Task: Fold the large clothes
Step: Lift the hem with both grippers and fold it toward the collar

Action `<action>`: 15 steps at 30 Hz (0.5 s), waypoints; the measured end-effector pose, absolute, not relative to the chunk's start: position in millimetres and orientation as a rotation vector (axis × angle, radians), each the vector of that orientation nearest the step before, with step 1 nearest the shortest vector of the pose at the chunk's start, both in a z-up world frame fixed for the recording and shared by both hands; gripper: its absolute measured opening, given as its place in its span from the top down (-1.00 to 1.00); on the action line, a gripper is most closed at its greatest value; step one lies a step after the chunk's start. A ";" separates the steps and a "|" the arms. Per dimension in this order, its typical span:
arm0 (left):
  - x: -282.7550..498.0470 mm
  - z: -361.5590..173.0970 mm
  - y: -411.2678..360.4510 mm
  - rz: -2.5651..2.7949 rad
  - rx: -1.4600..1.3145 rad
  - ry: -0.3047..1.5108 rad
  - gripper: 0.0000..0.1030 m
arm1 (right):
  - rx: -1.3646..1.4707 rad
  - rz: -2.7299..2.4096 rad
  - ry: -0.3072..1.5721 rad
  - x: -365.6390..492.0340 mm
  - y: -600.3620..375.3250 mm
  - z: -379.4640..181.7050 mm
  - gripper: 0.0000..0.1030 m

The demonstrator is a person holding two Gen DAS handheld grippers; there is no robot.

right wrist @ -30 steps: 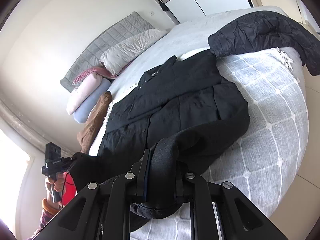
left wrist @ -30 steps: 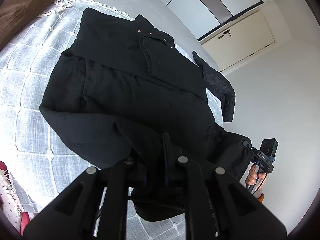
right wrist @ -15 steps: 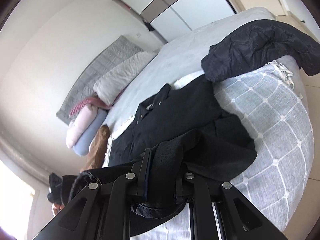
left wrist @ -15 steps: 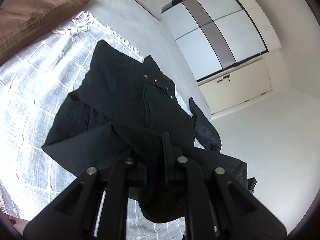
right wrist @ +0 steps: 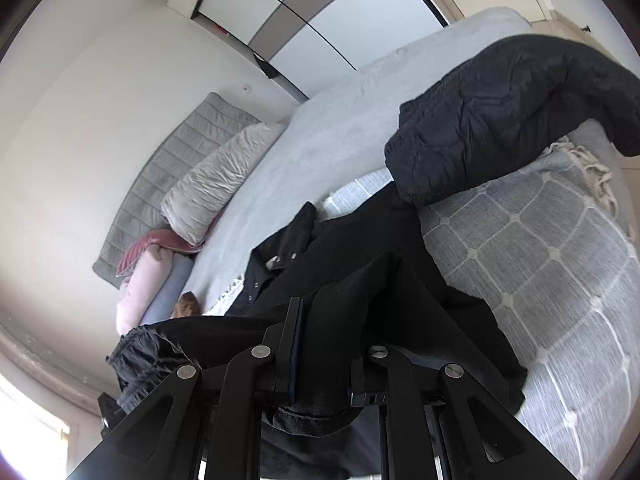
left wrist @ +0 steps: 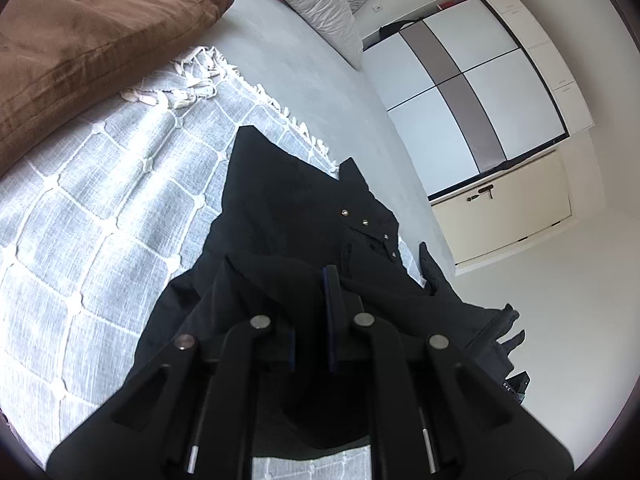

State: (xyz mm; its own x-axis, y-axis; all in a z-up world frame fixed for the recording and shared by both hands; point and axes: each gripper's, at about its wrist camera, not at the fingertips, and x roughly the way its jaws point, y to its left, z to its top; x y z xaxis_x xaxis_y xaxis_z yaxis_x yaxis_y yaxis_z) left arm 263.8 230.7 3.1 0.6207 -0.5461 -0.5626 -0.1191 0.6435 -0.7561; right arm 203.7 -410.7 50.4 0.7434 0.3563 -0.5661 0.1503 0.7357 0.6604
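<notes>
Black and matte, the coat (left wrist: 288, 216) lay on the grey checked blanket (left wrist: 100, 184) across the bed (right wrist: 340, 120), collar with four metal snaps toward the pillows, its lower hem lifted. The left hand-held gripper (left wrist: 312, 320) was clenched on one part of that hem, and the right hand-held gripper (right wrist: 328, 344) pinched a thick fold of it. Only the right wrist view showed the one dark quilted jacket (right wrist: 500, 112) heaped near the bed's far edge; only the left showed the one brown cushion (left wrist: 80, 40).
</notes>
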 end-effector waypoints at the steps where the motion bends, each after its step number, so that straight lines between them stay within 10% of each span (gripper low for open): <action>1: 272.8 -5.6 229.2 -0.277 -0.847 0.900 0.76 | 0.758 0.118 0.755 214.7 -412.1 40.9 0.70; 15: 315.7 -67.8 225.9 -0.344 -0.804 0.959 0.67 | 0.762 0.115 0.833 276.3 -420.8 -52.7 0.62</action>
State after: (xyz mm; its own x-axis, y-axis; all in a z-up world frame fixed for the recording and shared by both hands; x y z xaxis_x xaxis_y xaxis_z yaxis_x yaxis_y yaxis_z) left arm 315.7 225.9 -67.8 0.5502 -0.5893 -0.5916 -0.0792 0.6684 -0.7396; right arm 276.3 -420.8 -52.7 0.6826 0.3770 -0.6261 0.1929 0.7334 0.6519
